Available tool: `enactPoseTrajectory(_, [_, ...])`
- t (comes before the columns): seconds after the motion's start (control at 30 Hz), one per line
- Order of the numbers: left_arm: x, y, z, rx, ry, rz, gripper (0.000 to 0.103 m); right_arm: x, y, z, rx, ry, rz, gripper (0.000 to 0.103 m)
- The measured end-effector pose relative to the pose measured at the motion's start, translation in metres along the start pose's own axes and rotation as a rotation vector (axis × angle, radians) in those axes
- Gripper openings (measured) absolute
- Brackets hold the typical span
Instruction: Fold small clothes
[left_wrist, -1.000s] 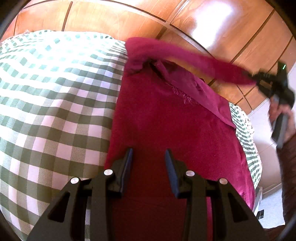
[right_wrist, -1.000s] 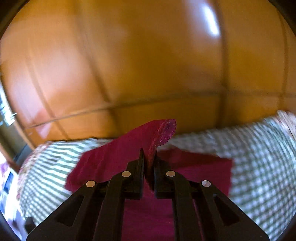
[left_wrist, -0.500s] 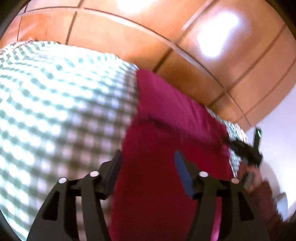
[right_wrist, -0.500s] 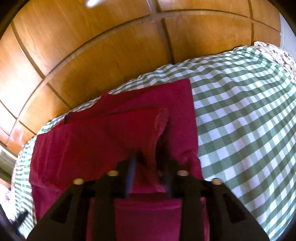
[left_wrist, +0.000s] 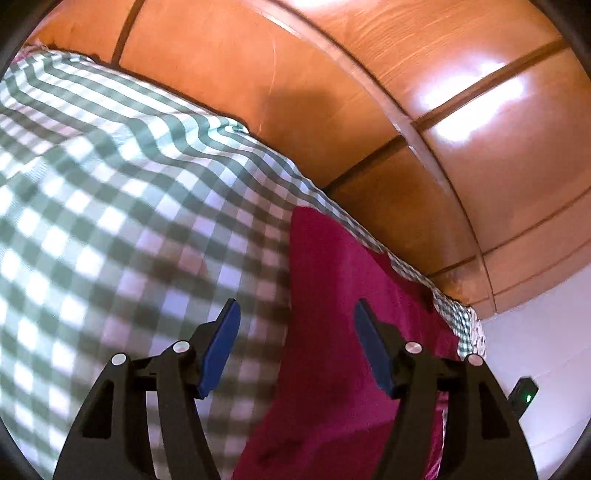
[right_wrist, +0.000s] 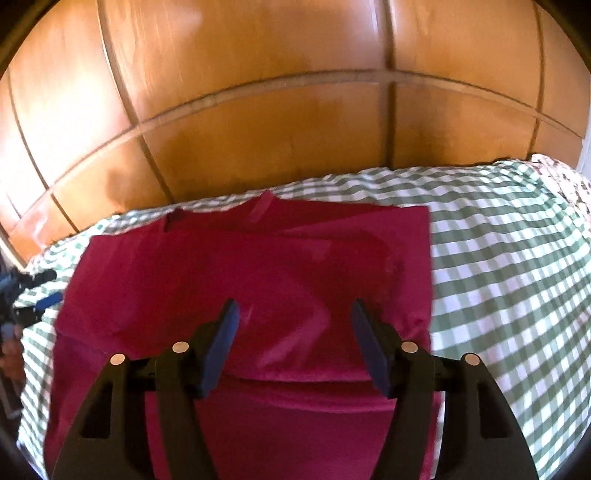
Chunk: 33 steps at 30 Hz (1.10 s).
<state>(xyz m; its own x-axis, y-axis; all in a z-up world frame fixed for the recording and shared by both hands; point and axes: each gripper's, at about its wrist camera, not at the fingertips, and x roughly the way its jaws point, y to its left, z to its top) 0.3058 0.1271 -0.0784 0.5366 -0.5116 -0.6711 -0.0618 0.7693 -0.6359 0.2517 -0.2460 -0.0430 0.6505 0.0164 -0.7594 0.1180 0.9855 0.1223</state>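
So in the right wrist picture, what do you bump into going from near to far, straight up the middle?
The open right claw → the red shirt lying flat → a strip of green checked bedsheet → the shiny wooden panel wall.

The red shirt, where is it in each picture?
Left wrist view: the red shirt lies lower right, under the open left tool.
Right wrist view: it fills the lower middle, under the open right tool.
Shared landmark: the green checked sheet.
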Motion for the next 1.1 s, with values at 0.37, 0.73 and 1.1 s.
enactPoseTrajectory(0.37, [0.024, -0.038, 0.015, 0.097, -0.031, -0.050, 0.008, 0.020, 0.012, -0.003, -0.044, 0.002, -0.043, 0.062])
enactPoseTrajectory(0.73, [0.042, -0.067, -0.017, 0.325, -0.144, 0.396, 0.030, 0.044, 0.028, -0.017, -0.106, -0.011, -0.111, 0.079])
enactPoseTrajectory(1.1, [0.032, -0.072, -0.090, 0.514, -0.102, 0.357, 0.033, 0.045, 0.027, -0.018, -0.100, -0.020, -0.100, 0.080])
